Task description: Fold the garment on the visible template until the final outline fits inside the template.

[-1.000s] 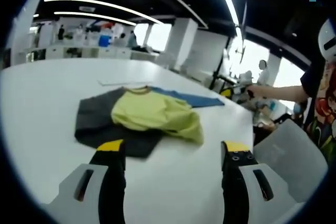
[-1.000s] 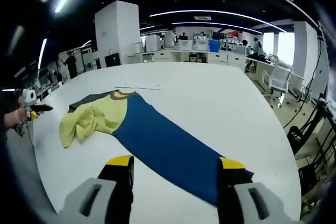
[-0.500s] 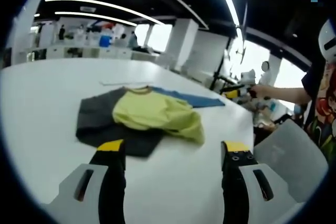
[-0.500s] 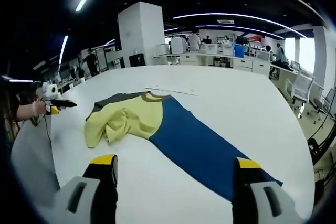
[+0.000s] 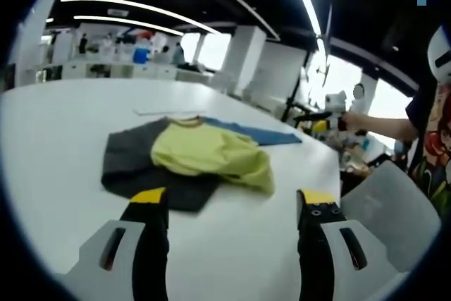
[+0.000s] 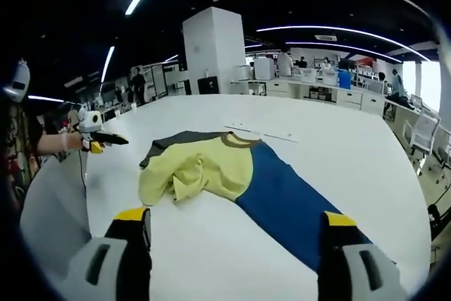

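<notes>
A garment lies on the white table (image 5: 63, 125): a crumpled yellow part (image 5: 211, 151) with a brown collar, and a long flat blue part (image 5: 257, 133) running away from it. Under its left side sits a dark grey sheet (image 5: 130, 163). My left gripper (image 5: 232, 199) hovers open just short of the grey sheet's near edge, nothing between its jaws. In the right gripper view the yellow part (image 6: 201, 170), blue part (image 6: 289, 199) and grey sheet (image 6: 176, 140) lie ahead of my open right gripper (image 6: 236, 218). The left gripper (image 6: 95, 137) shows at the far left there.
A thin white strip (image 6: 264, 134) lies on the table beyond the collar. A grey chair (image 5: 391, 209) stands at the table's edge beside a person (image 5: 433, 139), whose hand holds the right gripper (image 5: 328, 119). Desks and people fill the office behind.
The right gripper view has swung, so the garment sits nearer its centre. In the left gripper view the right gripper has drifted slightly. The garment itself has not moved.
</notes>
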### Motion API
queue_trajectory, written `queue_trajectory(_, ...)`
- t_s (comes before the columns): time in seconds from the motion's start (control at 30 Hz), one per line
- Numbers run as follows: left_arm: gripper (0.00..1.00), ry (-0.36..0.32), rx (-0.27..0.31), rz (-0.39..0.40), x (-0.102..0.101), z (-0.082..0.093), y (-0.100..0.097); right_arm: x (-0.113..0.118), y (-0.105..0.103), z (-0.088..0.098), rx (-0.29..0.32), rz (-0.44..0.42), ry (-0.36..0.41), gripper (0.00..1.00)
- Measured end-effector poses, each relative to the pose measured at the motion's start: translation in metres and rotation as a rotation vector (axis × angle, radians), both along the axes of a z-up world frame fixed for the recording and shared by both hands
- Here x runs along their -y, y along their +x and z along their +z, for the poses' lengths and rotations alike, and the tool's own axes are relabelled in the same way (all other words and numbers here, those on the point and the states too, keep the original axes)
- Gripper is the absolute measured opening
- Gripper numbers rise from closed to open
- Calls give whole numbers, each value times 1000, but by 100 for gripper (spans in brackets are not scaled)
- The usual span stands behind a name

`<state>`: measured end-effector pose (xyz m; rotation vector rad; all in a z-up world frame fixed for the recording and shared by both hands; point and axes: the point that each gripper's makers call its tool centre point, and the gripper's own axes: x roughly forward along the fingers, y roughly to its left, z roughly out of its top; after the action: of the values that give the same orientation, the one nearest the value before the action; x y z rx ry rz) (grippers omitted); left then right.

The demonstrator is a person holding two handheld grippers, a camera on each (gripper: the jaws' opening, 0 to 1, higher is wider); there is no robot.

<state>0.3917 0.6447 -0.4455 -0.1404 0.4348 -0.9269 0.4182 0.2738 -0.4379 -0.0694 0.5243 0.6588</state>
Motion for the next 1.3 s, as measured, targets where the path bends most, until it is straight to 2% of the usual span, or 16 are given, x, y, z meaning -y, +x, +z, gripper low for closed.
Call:
queue_trajectory(0.13,70,6,-3,0,-1,-1,0,1,3,-4,-6,30,-14,99)
queue_trajectory(0.43,66,32,-23,8,5,-15,7,-18,-2,3,-5,55,-1,99)
queue_trajectory(0.57,63,45,-25,24,5,-22,17,-25,-4,7,1,68,1,99)
queue_trajectory(0.67,58,90,-9,45,2,-30,26,-31,-8,8,-2,77,1,99)
queue_trajectory(0.8,57,95,-60,96,2,-40,34,-33,-11,9,-1,80,8,98)
queue_trajectory(0.93,56,121,-68,120,-2,-49,42,-30,-12,5,-13,83,-3,97)
queue_trajectory(1.07,52,96,-135,189,-11,-58,52,-31,-14,4,-14,79,7,97)
queue_trajectory(1.3,48,108,-146,166,1,-67,49,-40,-20,3,-15,92,14,95)
